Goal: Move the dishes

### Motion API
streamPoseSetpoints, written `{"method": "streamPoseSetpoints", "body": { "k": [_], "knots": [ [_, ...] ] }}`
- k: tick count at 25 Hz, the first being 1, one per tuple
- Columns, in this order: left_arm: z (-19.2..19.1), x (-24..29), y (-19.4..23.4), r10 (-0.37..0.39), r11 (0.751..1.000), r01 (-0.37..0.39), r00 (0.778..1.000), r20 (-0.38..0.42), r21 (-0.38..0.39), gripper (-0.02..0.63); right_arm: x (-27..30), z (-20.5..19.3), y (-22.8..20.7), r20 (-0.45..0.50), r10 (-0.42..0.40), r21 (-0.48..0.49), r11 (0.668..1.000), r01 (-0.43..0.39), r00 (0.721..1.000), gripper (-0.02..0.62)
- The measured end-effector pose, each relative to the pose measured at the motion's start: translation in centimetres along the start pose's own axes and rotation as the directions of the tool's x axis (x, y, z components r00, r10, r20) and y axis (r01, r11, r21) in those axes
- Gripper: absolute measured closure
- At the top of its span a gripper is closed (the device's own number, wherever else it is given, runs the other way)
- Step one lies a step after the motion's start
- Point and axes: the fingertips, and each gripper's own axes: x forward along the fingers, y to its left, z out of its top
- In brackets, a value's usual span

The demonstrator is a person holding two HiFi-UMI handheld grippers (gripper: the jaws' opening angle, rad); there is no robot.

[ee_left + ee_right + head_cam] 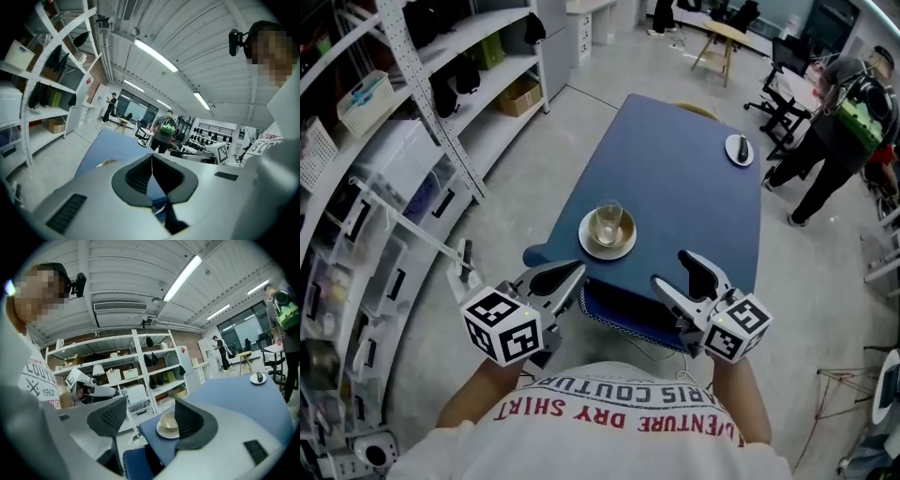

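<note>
A clear glass (608, 219) stands on a beige saucer (586, 240) near the front edge of the blue table (675, 169). A small white plate (739, 150) with a dark thing on it lies at the table's far right. My left gripper (578, 274) hovers just off the front edge, left of the saucer; its pads meet in the left gripper view, shut on nothing (151, 157). My right gripper (672, 269) hangs at the front edge, right of the saucer. It is open (150, 416) and empty, and the saucer (161, 431) shows beyond the gap.
A blue padded chair (623, 314) sits under the table's front edge. Metal shelving (412, 103) lines the left side. A person (839, 141) stands by office chairs at the back right. A wooden stool (722, 42) stands far behind.
</note>
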Motion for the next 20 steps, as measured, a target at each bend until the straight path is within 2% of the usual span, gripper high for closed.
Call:
{"method": "streamPoseSetpoints", "body": {
  "k": [7,10,13,20],
  "knots": [
    [-0.9,0.5,2.9,0.041,0.999,-0.041,0.999,-0.009,-0.033,0.578,3.9,-1.1,-1.1,-0.069,0.01,-0.049,0.999,-0.013,0.998,0.276],
    [-1.2,0.5,3.8,0.065,0.997,-0.066,0.998,-0.016,-0.046,0.578,5.2,-1.4,-1.7,-0.108,0.001,-0.109,0.994,-0.013,0.994,0.276],
    [-1.5,0.4,4.3,0.096,0.993,-0.097,0.995,-0.02,-0.061,0.578,6.8,-1.9,-2.2,-0.15,0.013,-0.158,0.987,-0.036,0.989,0.276],
    [-1.0,0.4,6.9,0.173,0.98,-0.175,0.984,-0.033,-0.093,0.578,11.6,-4.0,-3.7,-0.229,0.031,-0.203,0.976,-0.079,0.973,0.276]
  ]
}}
